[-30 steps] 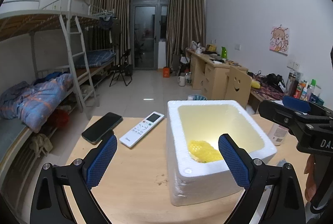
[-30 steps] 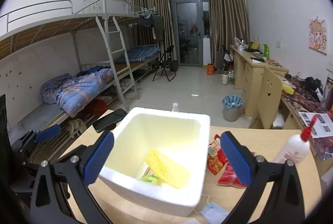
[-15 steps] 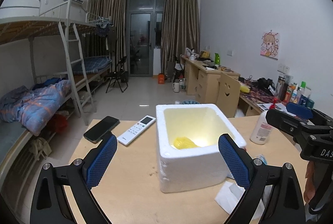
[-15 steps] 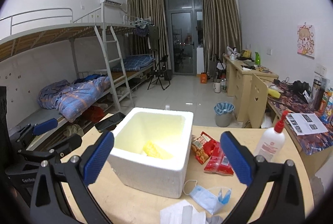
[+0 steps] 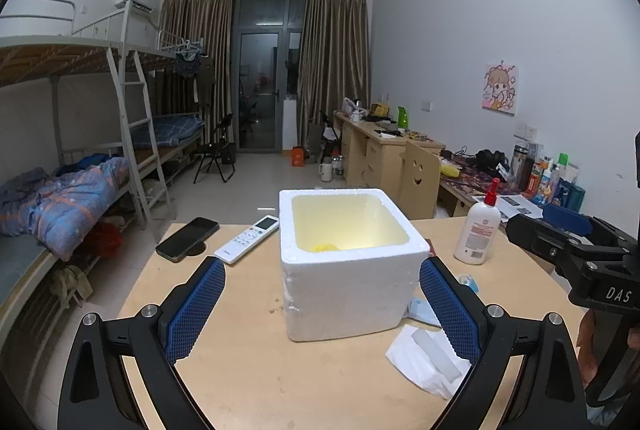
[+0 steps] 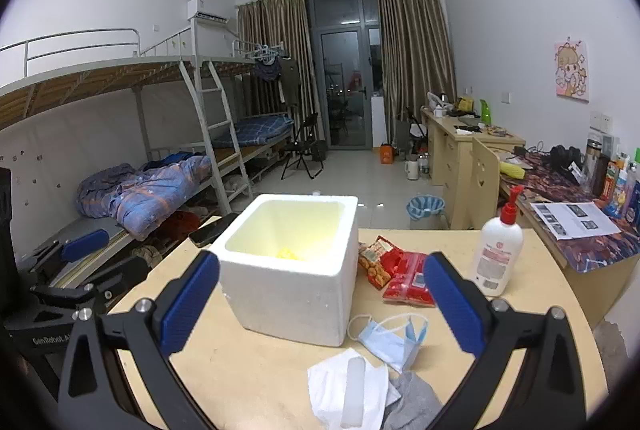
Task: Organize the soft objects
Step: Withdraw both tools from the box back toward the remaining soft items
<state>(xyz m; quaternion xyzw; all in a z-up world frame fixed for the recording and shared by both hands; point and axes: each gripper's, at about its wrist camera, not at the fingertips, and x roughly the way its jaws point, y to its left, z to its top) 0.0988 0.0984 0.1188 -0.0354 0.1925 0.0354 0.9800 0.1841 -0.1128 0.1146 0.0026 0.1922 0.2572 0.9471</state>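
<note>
A white foam box [image 5: 348,270] [image 6: 296,270] stands on the wooden table [image 5: 248,370], with a yellow foam net [image 5: 325,247] [image 6: 290,253] lying inside. Near the front edge lie a white tissue packet [image 6: 348,390] [image 5: 424,358], a grey cloth [image 6: 412,406] and a blue face mask [image 6: 390,334]. Red snack bags [image 6: 396,268] sit right of the box. My left gripper [image 5: 320,306] is open, held back from the box. My right gripper [image 6: 320,302] is open too, empty, above the tissue and mask; its body shows in the left wrist view.
A white lotion bottle [image 6: 496,250] [image 5: 478,230] stands at the table's right. A black phone [image 5: 187,238] and a white remote [image 5: 247,244] lie at the back left. Bunk beds line the left wall, desks the right.
Both grippers have pulled back and up from over the box, staying open. The box now looks smaller and farther, and the tissue, mask and cloth have come into view.
</note>
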